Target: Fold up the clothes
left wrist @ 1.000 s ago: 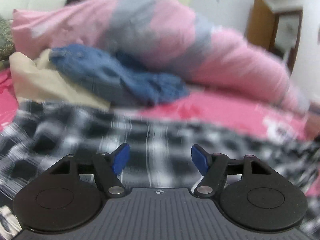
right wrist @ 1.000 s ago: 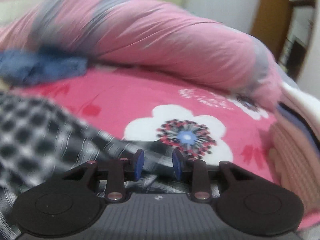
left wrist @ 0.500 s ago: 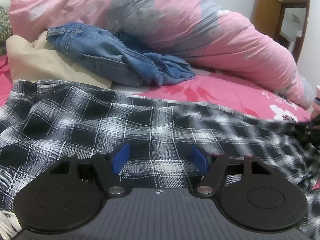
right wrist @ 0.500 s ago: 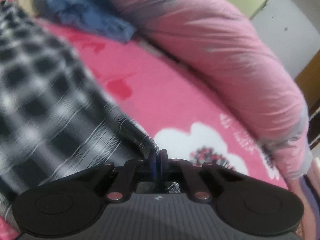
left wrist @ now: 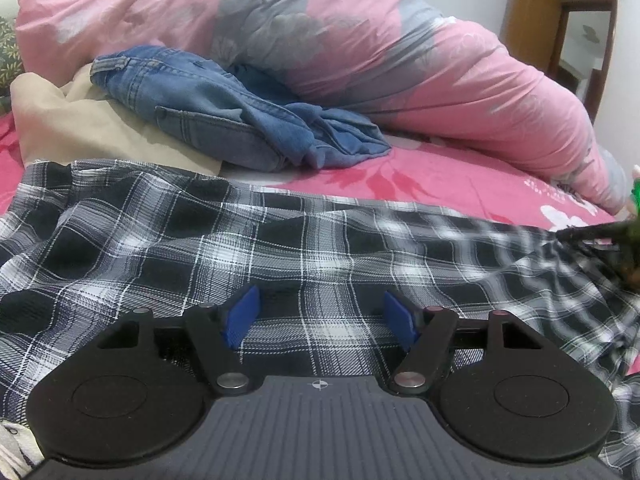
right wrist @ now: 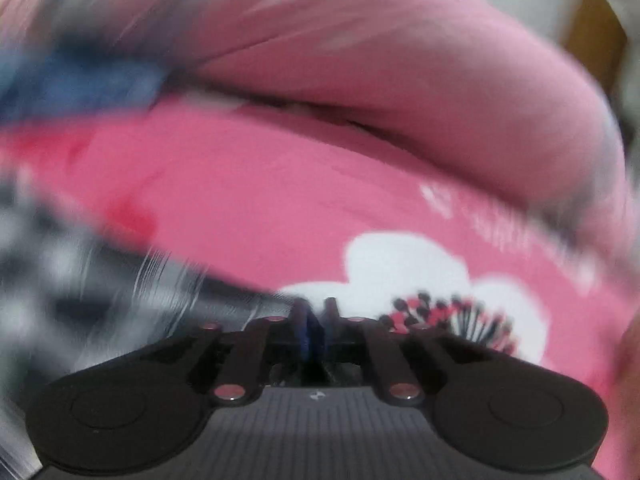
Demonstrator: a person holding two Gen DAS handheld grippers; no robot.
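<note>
The plaid shirt (left wrist: 280, 248) is lying rumpled across the bed (left wrist: 460, 184), looking light and floppy, so hems are the grab spots; left gripper (left wrist: 320, 316) is hovering wide, right gripper (right wrist: 314, 320) is pinching its edge.

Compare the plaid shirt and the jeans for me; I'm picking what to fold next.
The plaid shirt is black and white and spread across the bed; the jeans are blue denim, bunched in a heap. The shirt lies under the open left claw; the jeans lie farther back against the pink duvet. Both are unfolded.
</note>
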